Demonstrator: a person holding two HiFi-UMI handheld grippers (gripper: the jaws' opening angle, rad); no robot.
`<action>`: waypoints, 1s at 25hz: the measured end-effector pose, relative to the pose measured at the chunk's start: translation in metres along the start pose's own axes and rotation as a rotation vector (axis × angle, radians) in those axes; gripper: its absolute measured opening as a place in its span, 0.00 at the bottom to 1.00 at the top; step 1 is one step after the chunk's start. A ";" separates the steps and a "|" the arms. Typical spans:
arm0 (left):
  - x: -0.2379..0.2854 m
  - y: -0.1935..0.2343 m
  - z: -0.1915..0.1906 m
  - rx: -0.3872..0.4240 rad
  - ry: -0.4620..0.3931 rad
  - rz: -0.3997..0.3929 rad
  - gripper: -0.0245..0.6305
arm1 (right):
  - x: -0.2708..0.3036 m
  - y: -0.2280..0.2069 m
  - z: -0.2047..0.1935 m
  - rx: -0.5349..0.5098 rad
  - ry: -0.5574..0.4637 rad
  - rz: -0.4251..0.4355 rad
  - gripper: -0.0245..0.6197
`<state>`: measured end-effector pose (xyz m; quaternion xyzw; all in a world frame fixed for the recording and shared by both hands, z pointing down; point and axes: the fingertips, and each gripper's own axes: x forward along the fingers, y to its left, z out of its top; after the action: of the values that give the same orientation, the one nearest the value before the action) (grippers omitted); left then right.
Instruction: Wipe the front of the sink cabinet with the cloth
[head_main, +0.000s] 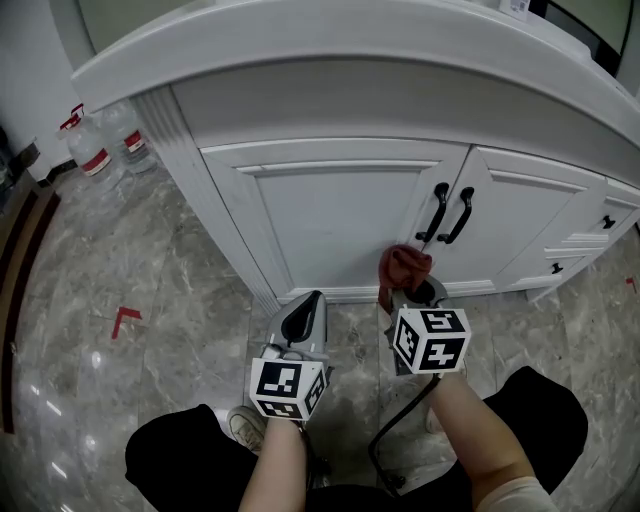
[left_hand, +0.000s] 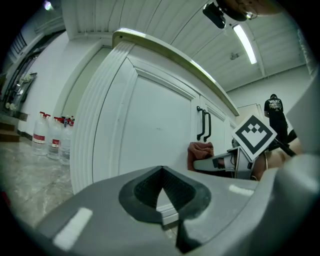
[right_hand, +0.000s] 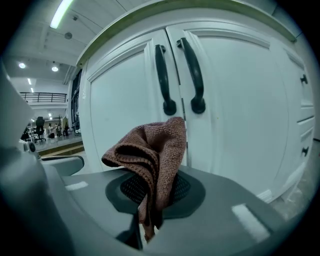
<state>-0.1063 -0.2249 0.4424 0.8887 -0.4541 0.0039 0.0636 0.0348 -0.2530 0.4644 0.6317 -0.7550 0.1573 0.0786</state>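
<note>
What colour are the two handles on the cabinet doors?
Black handles on white cabinet doors; the right gripper view shows them best.

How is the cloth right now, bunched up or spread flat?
Bunched up: the cloth sits in crumpled folds, pinched in the right gripper's jaws.

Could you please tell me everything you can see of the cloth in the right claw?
The cloth is a reddish-brown, coarse-knit rag, crumpled into soft folds. Its lower end is pinched between the shut jaws of the right claw, and the bunched upper part stands above them, drooping a little to one side. It is held low in front of the white cabinet doors, just below the two black handles. Whether it touches the door cannot be told.
</note>
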 end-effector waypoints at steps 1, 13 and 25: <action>-0.003 0.004 -0.002 0.006 0.006 0.007 0.04 | 0.003 0.006 -0.005 0.007 0.010 0.011 0.17; -0.048 0.084 -0.018 -0.028 0.032 0.154 0.04 | 0.065 0.132 -0.069 0.007 0.140 0.230 0.17; -0.065 0.124 -0.037 -0.096 0.038 0.213 0.04 | 0.113 0.193 -0.108 0.069 0.211 0.313 0.17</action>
<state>-0.2426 -0.2400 0.4884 0.8311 -0.5443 0.0057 0.1141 -0.1841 -0.2923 0.5745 0.4888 -0.8259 0.2585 0.1101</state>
